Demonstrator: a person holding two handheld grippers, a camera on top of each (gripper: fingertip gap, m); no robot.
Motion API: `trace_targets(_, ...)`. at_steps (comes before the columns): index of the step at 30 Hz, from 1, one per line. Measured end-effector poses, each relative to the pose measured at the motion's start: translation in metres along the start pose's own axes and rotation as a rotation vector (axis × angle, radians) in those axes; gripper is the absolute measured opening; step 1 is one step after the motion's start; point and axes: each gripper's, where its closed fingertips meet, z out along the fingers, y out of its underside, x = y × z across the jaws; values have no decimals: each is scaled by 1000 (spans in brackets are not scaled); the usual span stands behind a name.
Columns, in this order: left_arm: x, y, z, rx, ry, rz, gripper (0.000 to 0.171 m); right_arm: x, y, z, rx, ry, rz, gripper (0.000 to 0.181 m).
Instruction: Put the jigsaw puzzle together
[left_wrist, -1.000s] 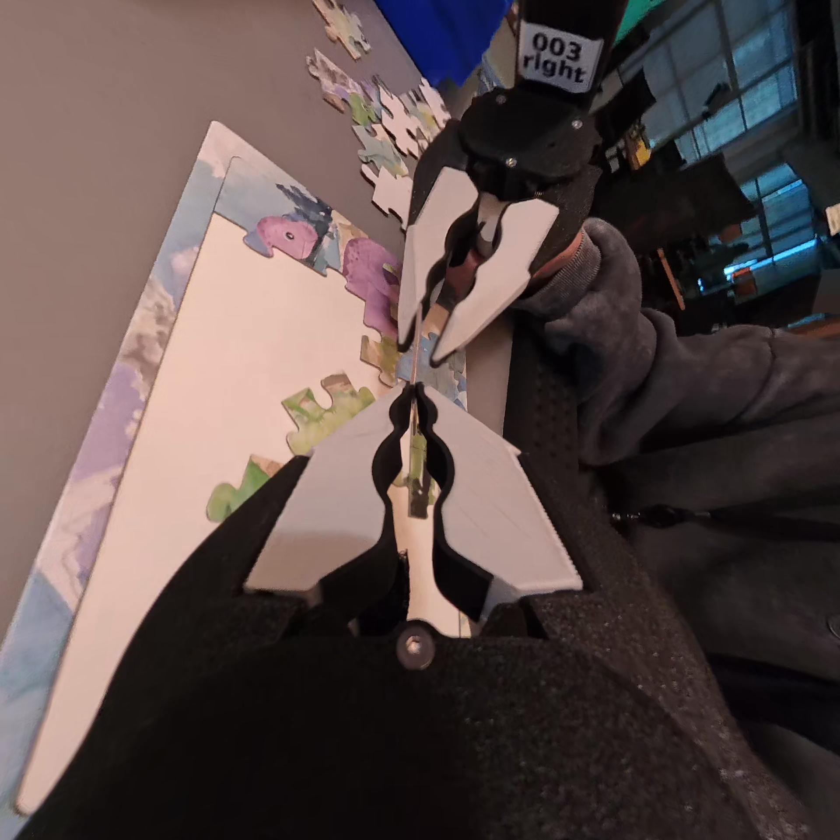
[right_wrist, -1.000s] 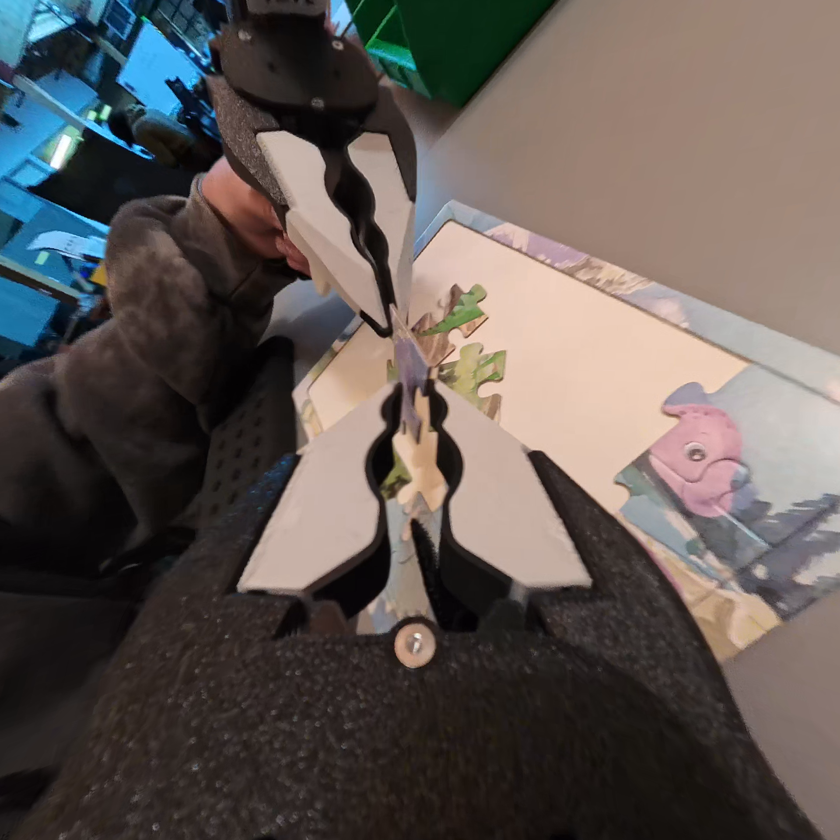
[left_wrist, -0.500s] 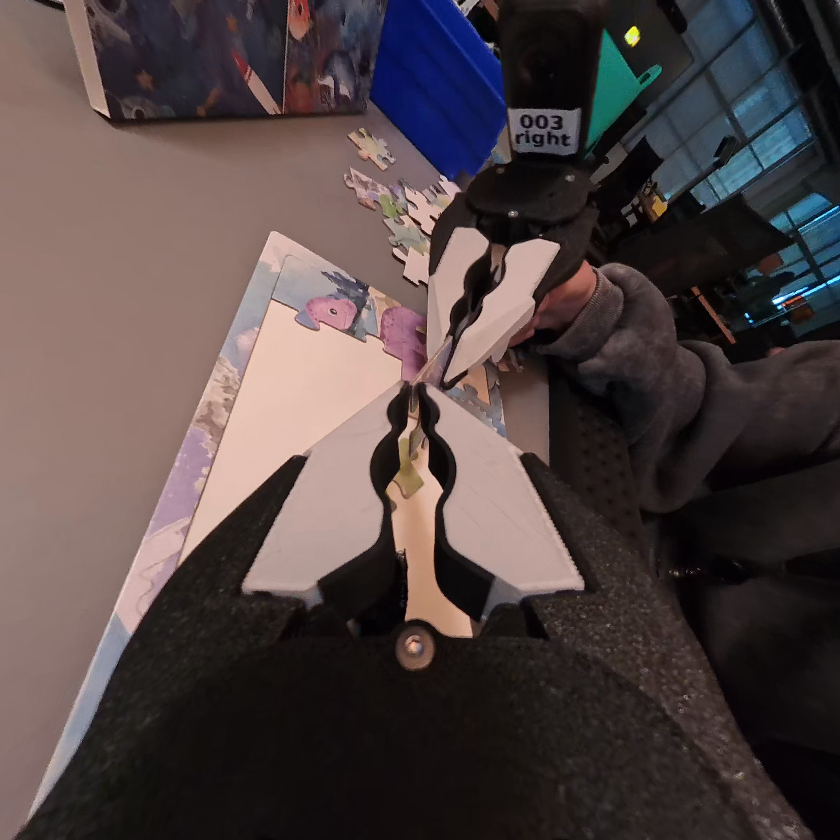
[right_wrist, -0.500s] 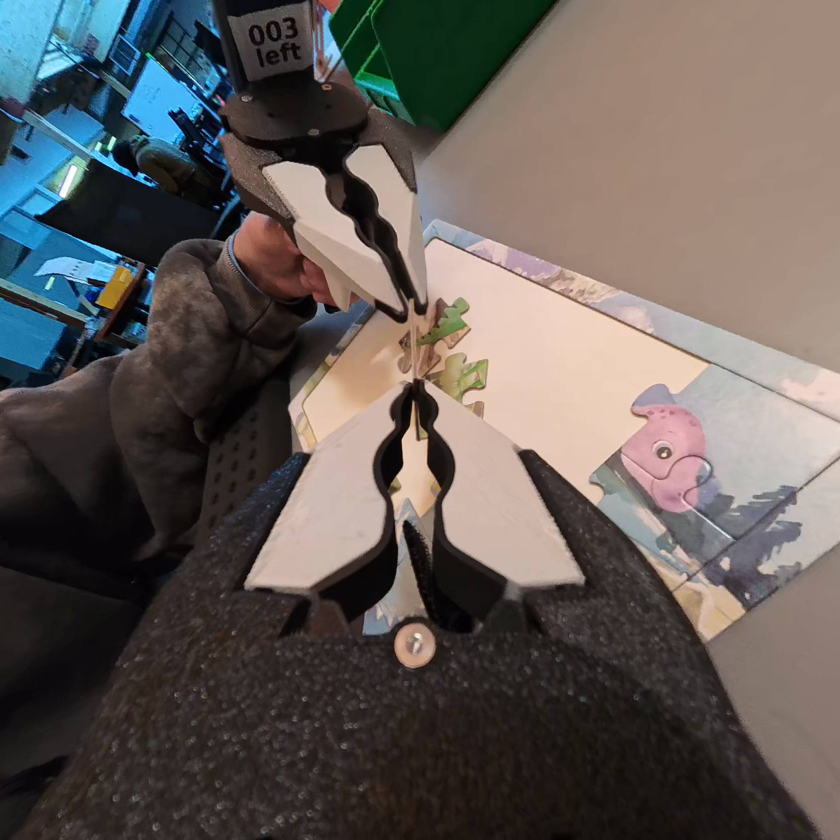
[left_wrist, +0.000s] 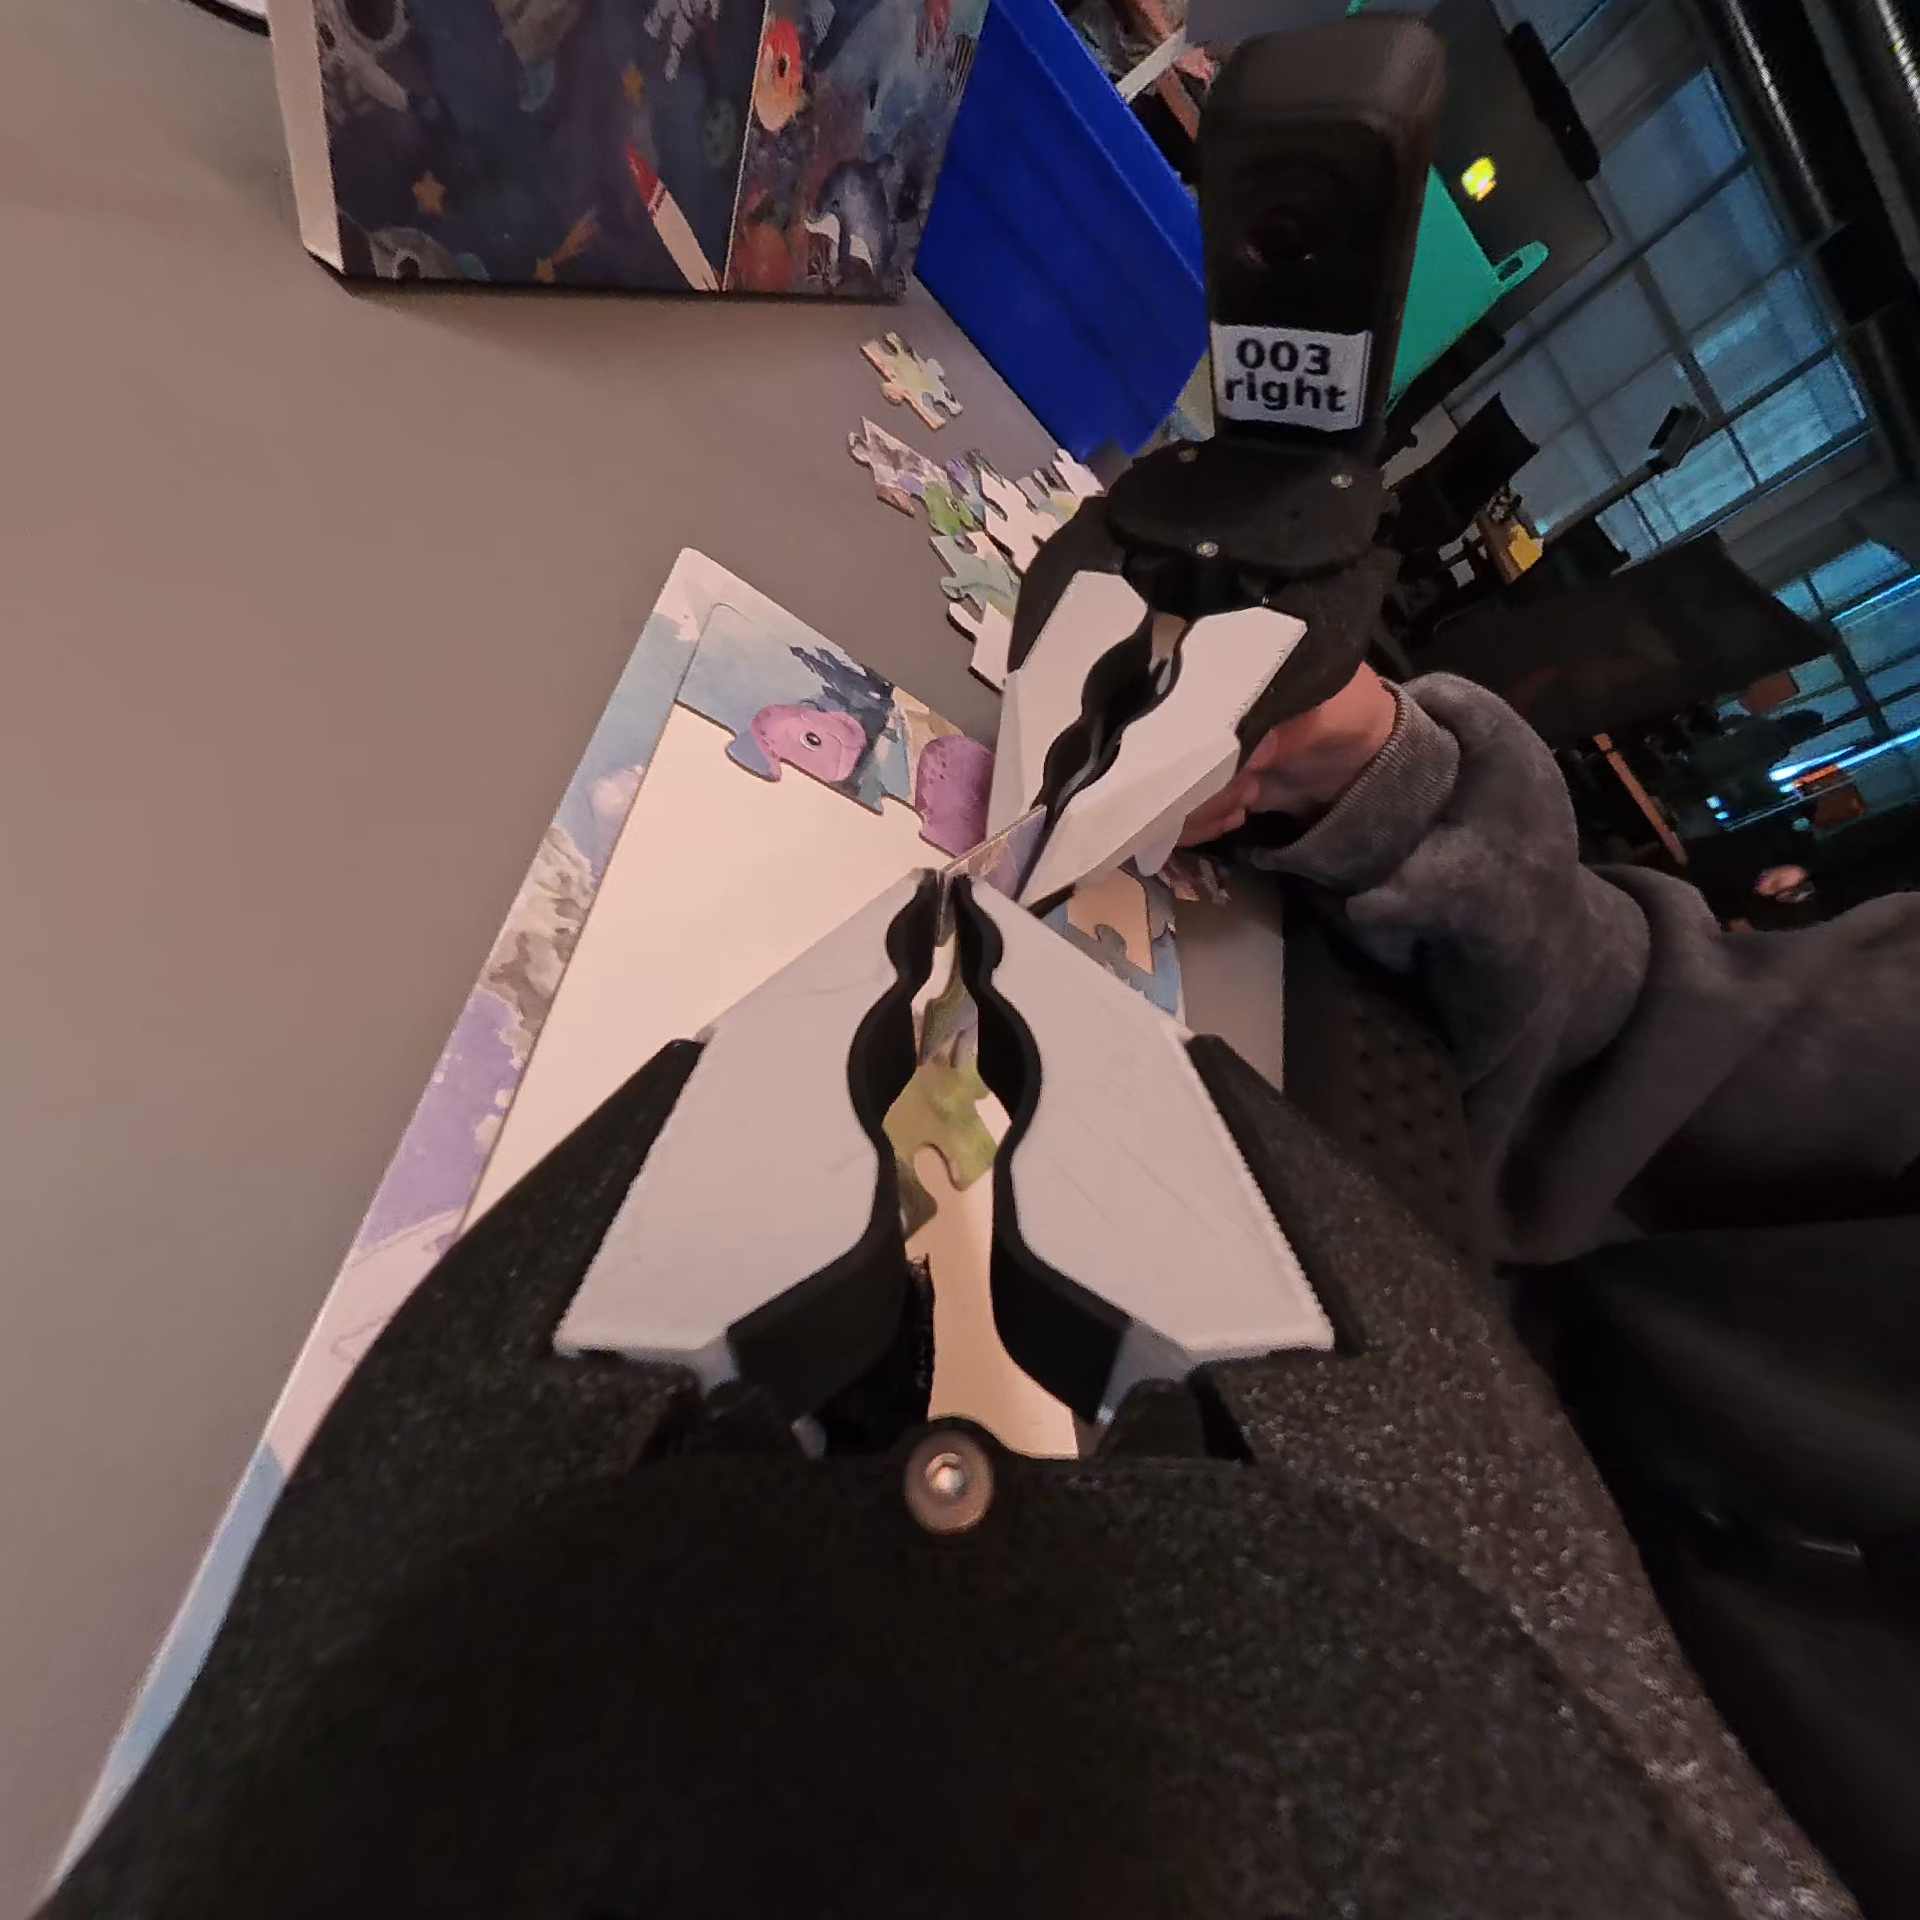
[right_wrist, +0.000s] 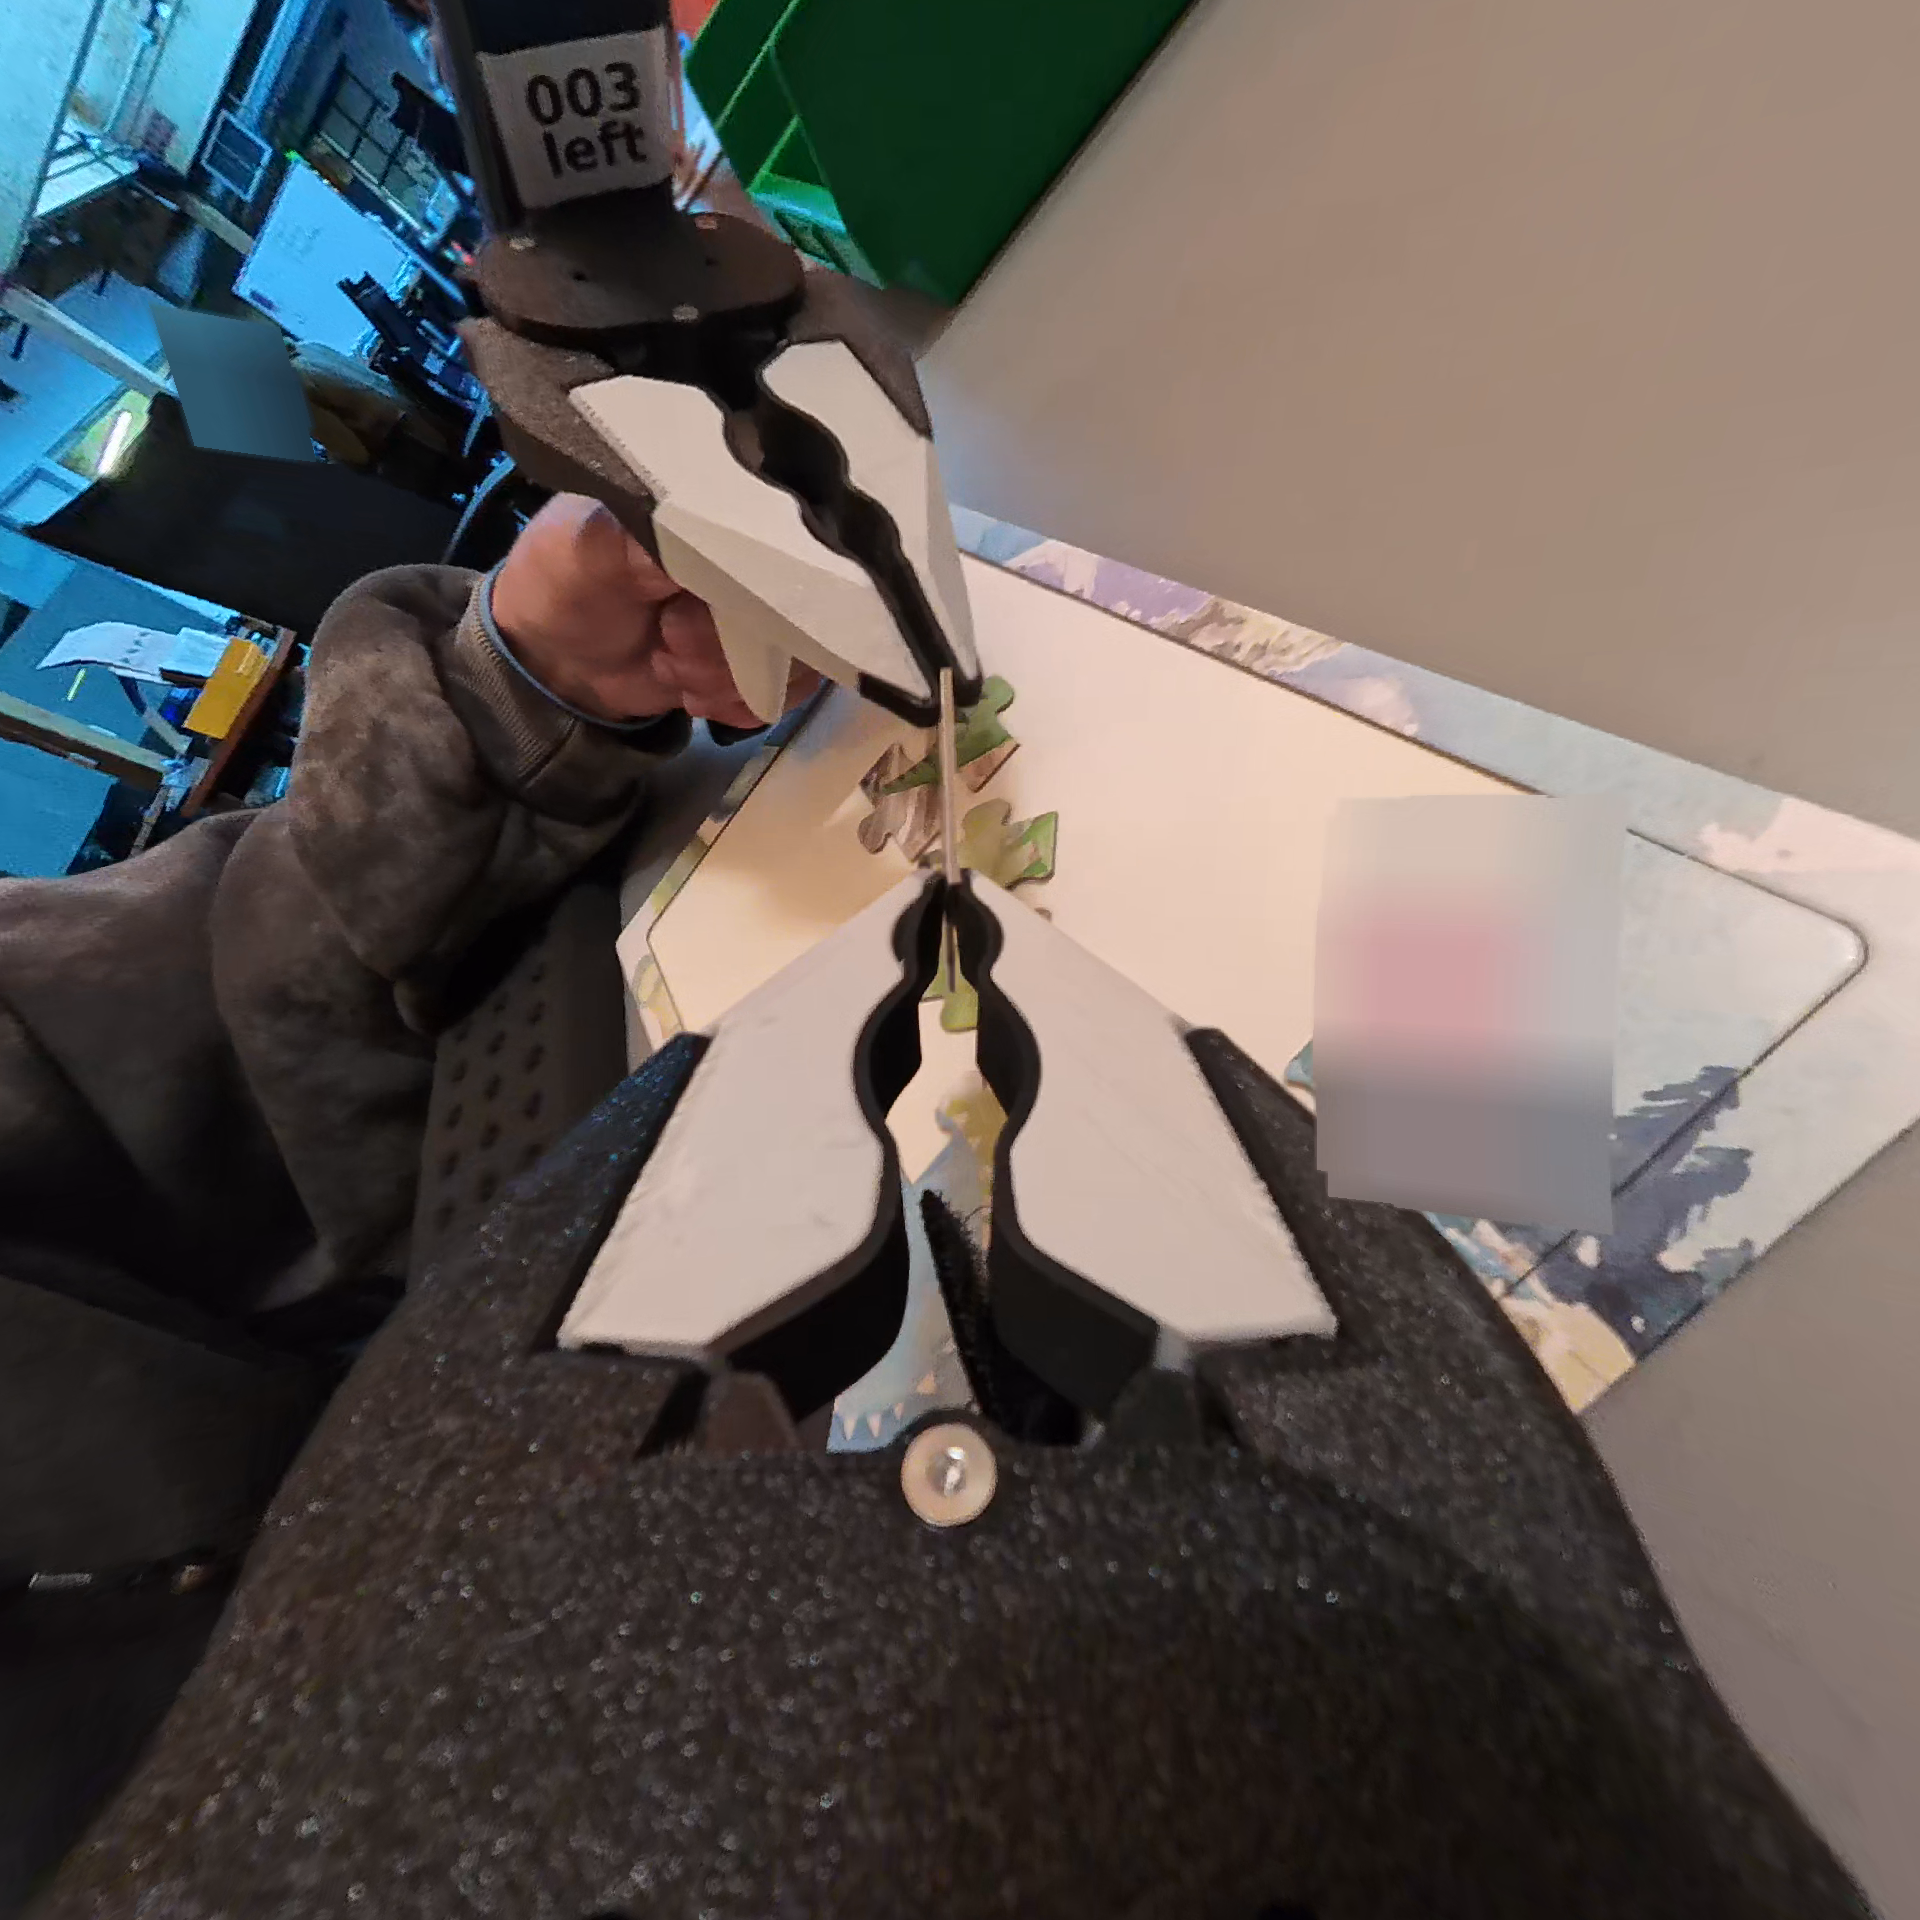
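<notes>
puzzle tray (left_wrist: 582, 894) on the grey table, mostly bare; over 1 s both tools have lifted higher above it. left gripper (left_wrist: 943, 891) and right gripper (right_wrist: 948, 883), each closed, pinch opposite ends of 1 puzzle piece (right_wrist: 947, 774) edge-on: handover under way, placing pending

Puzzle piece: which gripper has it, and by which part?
Both. The puzzle piece is held edge-on between them: the left gripper pinches one edge, the right gripper the opposite edge, above the puzzle tray.
</notes>
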Motion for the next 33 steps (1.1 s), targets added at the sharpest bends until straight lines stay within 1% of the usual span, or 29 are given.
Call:
trace_targets(4, -6, -4, -1, 8, -40, 60, 3, 6, -1, 6, 14, 32, 7, 2)
trace_targets(7, -13, -1, 2, -8, -52, 48, 3, 10, 2, 10, -8, 67, 0, 1)
trace_targets(11, -18, 2, 7, -34, -75, 46, 3, 16, 6, 10, -27, 68, 65, 1)
trace_targets(16, -20, 2, 8, -35, -84, 34, 3, 23, 7, 10, -29, 100, 70, 6)
trace_targets(20, -22, 2, 8, -33, -90, 24, 3, 21, 6, 11, -26, 93, 66, 5)
trace_targets(24, -24, 2, 7, -28, -91, 19, 3, 16, 5, 11, -16, 55, 89, 2)
trace_targets(28, -16, -8, 2, 29, -50, 23, 3, 12, -4, 6, 33, 25, 108, 2)
trace_targets(33, -7, -15, -6, 81, 52, -53, 2, 5, -20, -5, 117, -10, 104, 2)
